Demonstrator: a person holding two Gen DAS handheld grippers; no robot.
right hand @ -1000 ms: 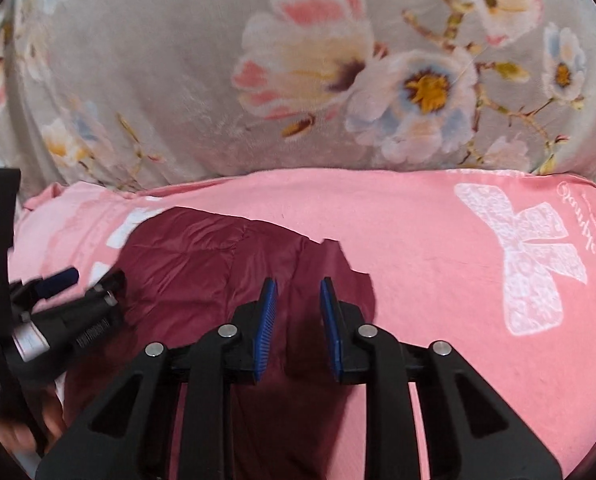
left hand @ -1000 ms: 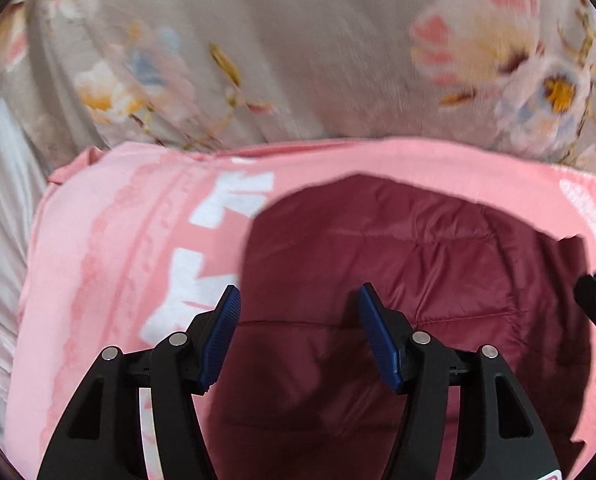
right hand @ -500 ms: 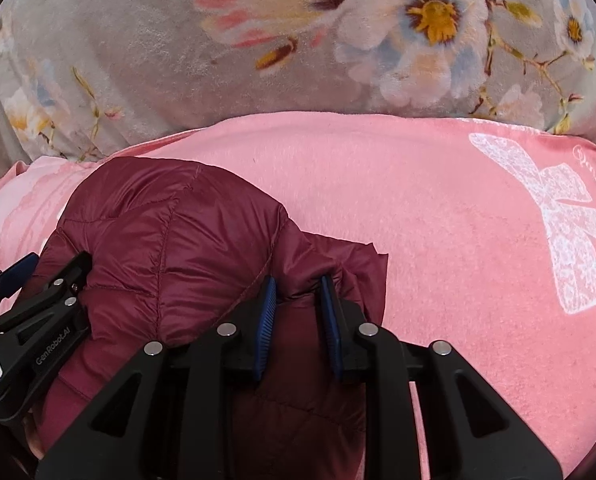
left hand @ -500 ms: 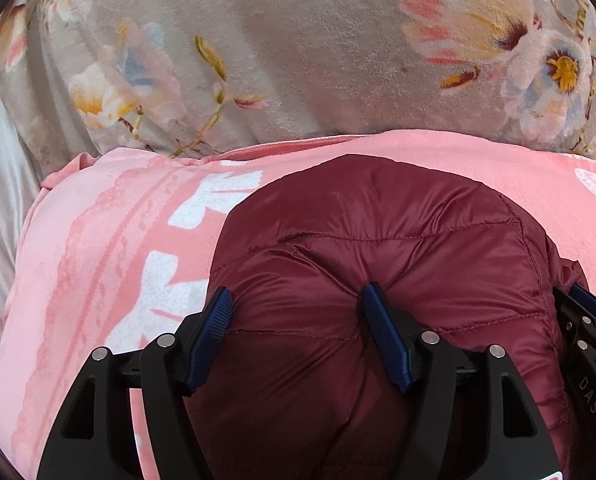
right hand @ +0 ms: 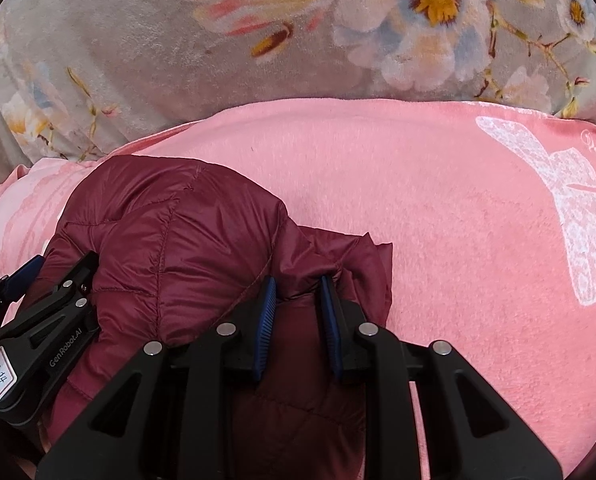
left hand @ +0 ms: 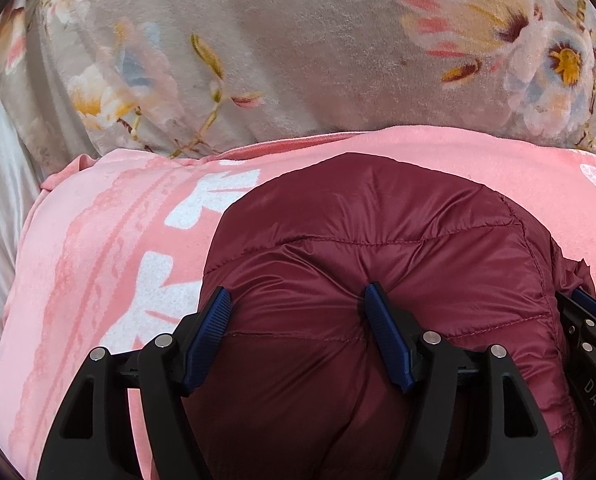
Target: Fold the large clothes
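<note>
Maroon quilted jacket (left hand: 377, 240) lay bunched in a puffy heap on the pink blanket (left hand: 98, 260), and that is where I found both of my tools. Through the left wrist camera I saw the left gripper (left hand: 296, 292) with its jaws standing wide apart and the padded bulk of the jacket swelling up between them. Its right pad (left hand: 381, 328) dented the fabric, with creases fanning out from the tip, while the other pad lay just against the heap's left edge; I read no clamp there. At the far right edge of that view the right gripper (left hand: 585, 340) sat close beside the heap.

From the right wrist camera the jacket (right hand: 170, 248) sat toward the left of the pink blanket (right hand: 437, 220). The right gripper (right hand: 298, 280) had its jaws drawn near together, pinching a thin fold at the jacket's right edge. The left gripper (right hand: 38, 320) rested against the heap's left side. A white bow print (right hand: 577, 200) showed on the blanket, well apart from the jacket. Beyond the blanket's far edge rose a floral grey cover (right hand: 138, 40)
</note>
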